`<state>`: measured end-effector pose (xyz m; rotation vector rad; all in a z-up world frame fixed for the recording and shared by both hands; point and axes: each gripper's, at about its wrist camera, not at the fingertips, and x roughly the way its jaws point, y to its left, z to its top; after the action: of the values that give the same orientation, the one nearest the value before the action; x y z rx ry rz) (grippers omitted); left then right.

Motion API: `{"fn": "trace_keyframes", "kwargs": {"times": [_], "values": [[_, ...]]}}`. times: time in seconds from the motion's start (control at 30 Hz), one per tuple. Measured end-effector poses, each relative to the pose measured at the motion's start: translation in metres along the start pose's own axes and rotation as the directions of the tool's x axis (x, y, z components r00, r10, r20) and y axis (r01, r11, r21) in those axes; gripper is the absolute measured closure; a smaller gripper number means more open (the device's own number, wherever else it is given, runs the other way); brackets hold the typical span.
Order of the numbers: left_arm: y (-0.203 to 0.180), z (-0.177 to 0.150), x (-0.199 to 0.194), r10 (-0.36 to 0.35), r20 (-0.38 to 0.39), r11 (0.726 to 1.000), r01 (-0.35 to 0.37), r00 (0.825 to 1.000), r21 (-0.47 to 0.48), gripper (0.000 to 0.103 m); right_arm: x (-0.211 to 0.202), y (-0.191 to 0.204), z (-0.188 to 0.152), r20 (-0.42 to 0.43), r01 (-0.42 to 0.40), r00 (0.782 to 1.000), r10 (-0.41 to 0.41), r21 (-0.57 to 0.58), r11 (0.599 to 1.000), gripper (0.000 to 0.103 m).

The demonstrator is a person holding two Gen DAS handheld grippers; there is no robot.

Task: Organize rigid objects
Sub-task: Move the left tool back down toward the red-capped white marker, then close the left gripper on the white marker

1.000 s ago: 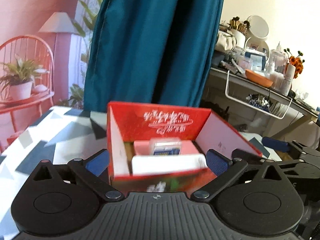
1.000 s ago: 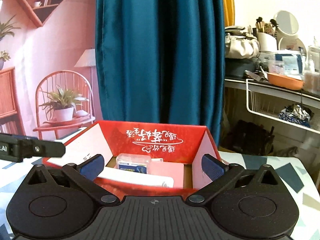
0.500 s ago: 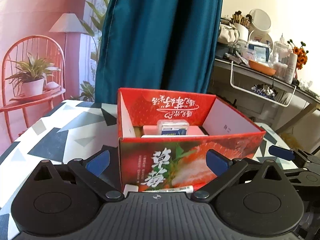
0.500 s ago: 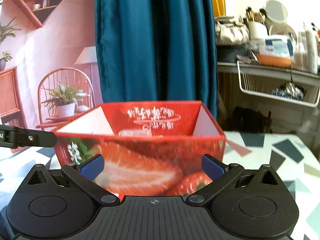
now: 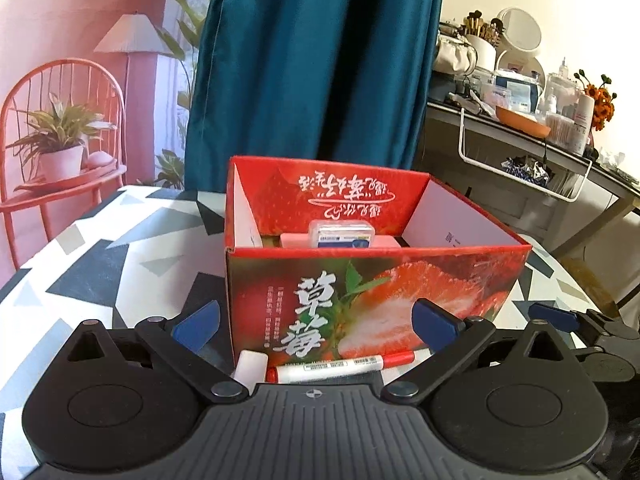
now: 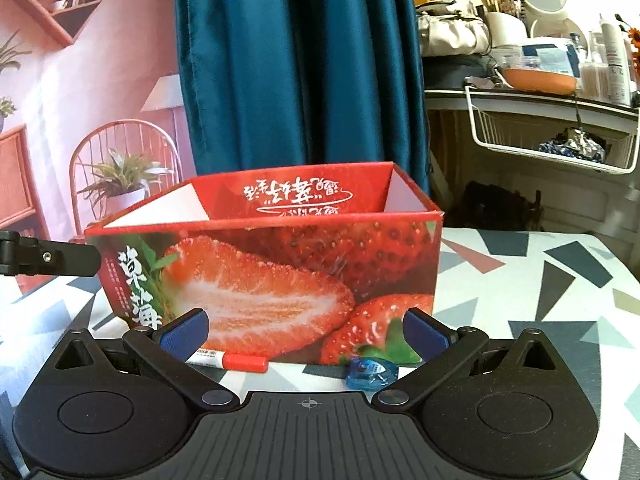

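I see the table [image 5: 100,248] first, its top patterned in white, grey and dark triangles, with a teal curtain [image 5: 316,60] hanging behind it. On the table stands the strawberry-printed box [image 5: 376,292], open at the top, its near wall facing both cameras. Inside it, through the left wrist view, I can make out a pink flat item [image 5: 340,241] against the far side, with a small clear case with a blue label [image 5: 343,234] resting on top of it.

My left gripper [image 5: 316,322] sits low in front of the box, fingers spread wide and holding nothing. My right gripper [image 6: 304,326] is beside it, also before the box's near wall, fingers wide apart and empty; its tip shows at the right edge of the left view.

On the table just at the foot of the box lies a white marker with a red cap [image 5: 344,365], running along the wall. Left of it, close by, is a white eraser-like block [image 5: 250,368]. Further right, in the right wrist view, a small blue translucent correction-tape dispenser [image 6: 371,372] lies near the box's right corner.
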<state>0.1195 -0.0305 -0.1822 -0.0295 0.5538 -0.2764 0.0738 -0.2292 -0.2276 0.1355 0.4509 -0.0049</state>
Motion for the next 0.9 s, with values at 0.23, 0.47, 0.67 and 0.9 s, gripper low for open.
{"fn": "trace_keyframes", "kwargs": {"times": [0.23,0.47,0.67,0.9], "values": [[-0.002,-0.011,0.003,-0.003,-0.031,0.999,0.004,1.000,0.033,0.000,0.018,0.010,-0.016,-0.021,0.010,1.000,-0.010,-0.004,1.000,0.001],[0.002,-0.014,0.014,0.040,-0.058,0.999,-0.039,0.998,0.020,0.001,0.032,0.019,-0.021,-0.022,-0.029,0.999,0.027,-0.077,0.997,0.002],[-0.004,-0.020,0.026,0.030,-0.097,0.999,-0.025,0.995,0.046,0.010,0.034,0.023,-0.024,-0.042,-0.058,0.998,0.054,-0.103,0.993,0.007],[-0.003,-0.028,0.041,-0.026,-0.159,0.999,0.030,0.987,0.023,0.040,0.045,0.023,-0.022,-0.114,-0.091,0.990,0.079,-0.101,0.991,0.034]]}}
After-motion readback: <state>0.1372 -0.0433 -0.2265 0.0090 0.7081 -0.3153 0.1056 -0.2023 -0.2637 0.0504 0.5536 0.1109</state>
